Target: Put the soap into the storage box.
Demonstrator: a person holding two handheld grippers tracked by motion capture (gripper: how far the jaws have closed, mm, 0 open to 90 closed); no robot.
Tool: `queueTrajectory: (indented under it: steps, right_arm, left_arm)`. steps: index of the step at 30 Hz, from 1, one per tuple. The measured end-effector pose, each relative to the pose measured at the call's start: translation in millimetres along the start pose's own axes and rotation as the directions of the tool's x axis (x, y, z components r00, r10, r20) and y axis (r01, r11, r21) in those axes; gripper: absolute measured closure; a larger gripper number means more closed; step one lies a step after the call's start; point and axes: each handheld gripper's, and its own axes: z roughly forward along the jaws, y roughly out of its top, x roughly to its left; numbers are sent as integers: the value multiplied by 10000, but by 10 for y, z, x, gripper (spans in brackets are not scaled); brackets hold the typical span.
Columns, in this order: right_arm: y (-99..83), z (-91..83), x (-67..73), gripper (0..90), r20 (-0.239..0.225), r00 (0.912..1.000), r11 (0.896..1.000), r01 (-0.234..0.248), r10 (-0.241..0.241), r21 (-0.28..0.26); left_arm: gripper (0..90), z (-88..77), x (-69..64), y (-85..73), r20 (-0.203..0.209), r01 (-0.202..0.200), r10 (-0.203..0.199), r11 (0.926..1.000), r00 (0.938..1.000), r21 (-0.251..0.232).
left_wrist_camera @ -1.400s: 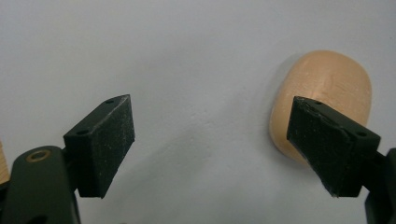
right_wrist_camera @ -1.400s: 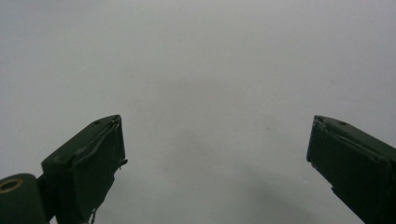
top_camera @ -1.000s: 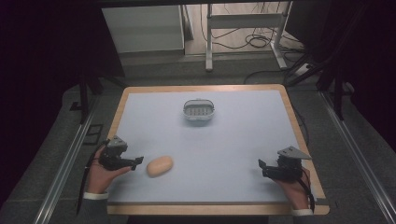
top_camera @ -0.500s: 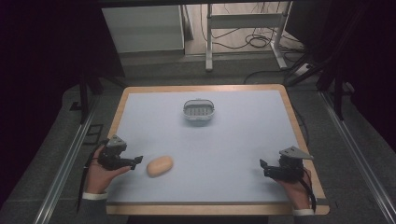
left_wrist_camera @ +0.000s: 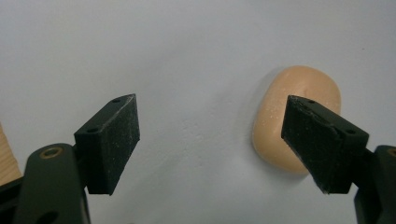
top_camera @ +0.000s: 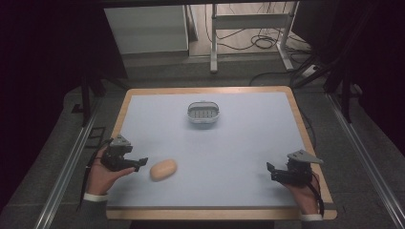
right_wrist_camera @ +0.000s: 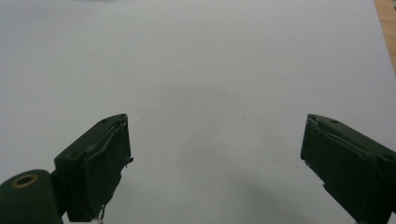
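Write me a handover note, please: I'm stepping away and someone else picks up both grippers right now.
Left gripper: open, jaws have just been closing a little, nothing between them; it sits just left of the bread roll, not gripping it.
Right gripper: open, holding nothing, near the table's right front corner.
Basket: toward the far middle of the table, apparently with nothing inside.
Done: nothing picked up yet.
Left: probably grip the roll with the left gripper and carry it to the basket.
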Motion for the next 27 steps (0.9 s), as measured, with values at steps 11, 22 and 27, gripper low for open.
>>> queueTrajectory:
  steps: [11, 22, 27]
  right_arm:
    - [8, -29, -5, 82, -1, 10000, 10000, -25, 25, -84]
    - [3, -24, -10, 82, 13, 10000, 10000, -9, 9, -26]
    - [-2, -14, -7, 82, 12, 10000, 10000, 7, -7, 39]
  left_arm:
    - [215, -59, -92, 159, 297, -557, 550, 9982, 9980, 229]
    - [218, 50, -234, 226, 817, -1164, 1102, 9903, 9906, 761]
    - [218, 96, -281, 244, 994, -1380, 1283, 9856, 9867, 978]
